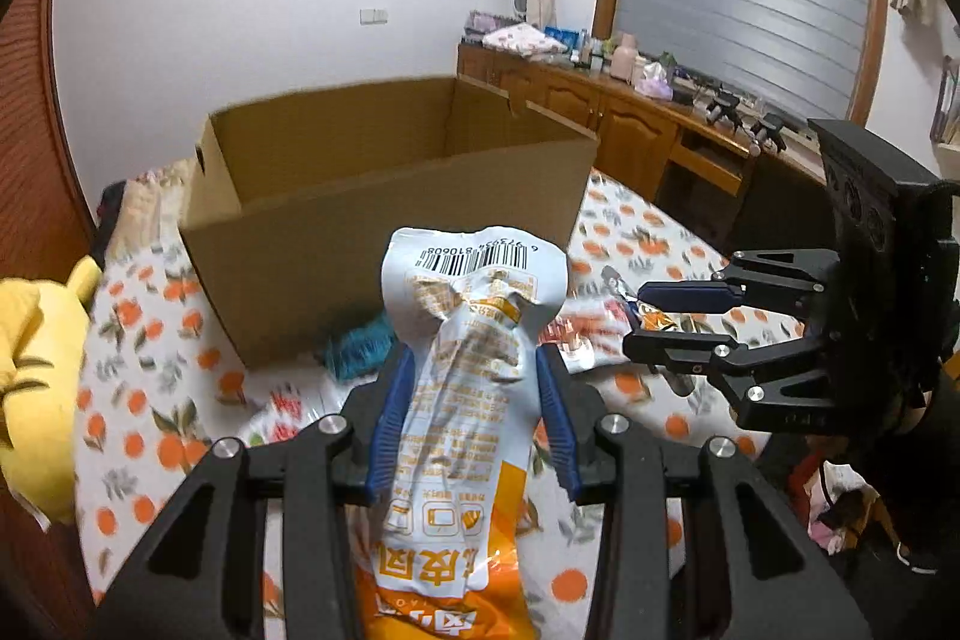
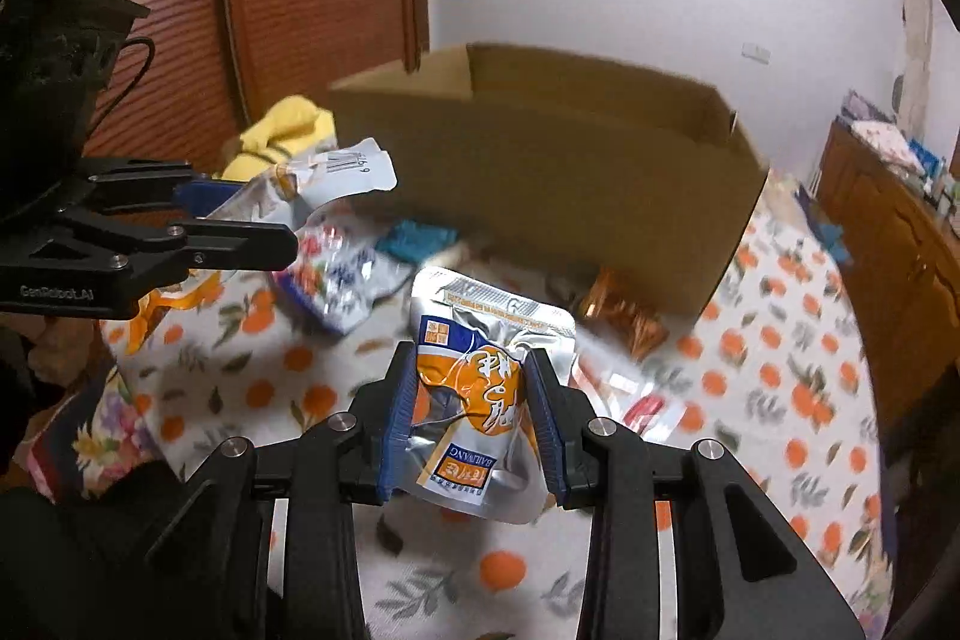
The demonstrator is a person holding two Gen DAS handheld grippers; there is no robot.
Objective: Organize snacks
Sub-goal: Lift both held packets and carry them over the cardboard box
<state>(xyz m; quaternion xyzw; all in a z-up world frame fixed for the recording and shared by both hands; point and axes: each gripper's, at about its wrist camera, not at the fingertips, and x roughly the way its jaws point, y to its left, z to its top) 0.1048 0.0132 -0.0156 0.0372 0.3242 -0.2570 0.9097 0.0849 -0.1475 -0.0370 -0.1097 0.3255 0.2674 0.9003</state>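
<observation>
My left gripper (image 1: 474, 358) is shut on a tall white and orange snack bag (image 1: 468, 400) that sticks up between its blue pads, barcode end on top. My right gripper (image 2: 473, 355) is shut on a silver and orange pouch (image 2: 480, 400), crumpled between its pads. Both are held above the orange-print bedspread (image 2: 780, 400), in front of an open cardboard box (image 1: 390, 172) (image 2: 570, 172). Each view shows the other gripper from the side: the right gripper (image 1: 637, 316) at the right edge, the left gripper (image 2: 270, 214) with its white bag (image 2: 342, 172) at the left.
Loose snacks lie on the bedspread before the box: a teal packet (image 2: 420, 238), a blue and white packet (image 2: 336, 286), an orange-brown packet (image 2: 624, 319) and a clear red one (image 2: 642, 406). A yellow plush toy (image 1: 36, 358) sits left of the box. A wooden cabinet (image 1: 630, 124) runs along the right.
</observation>
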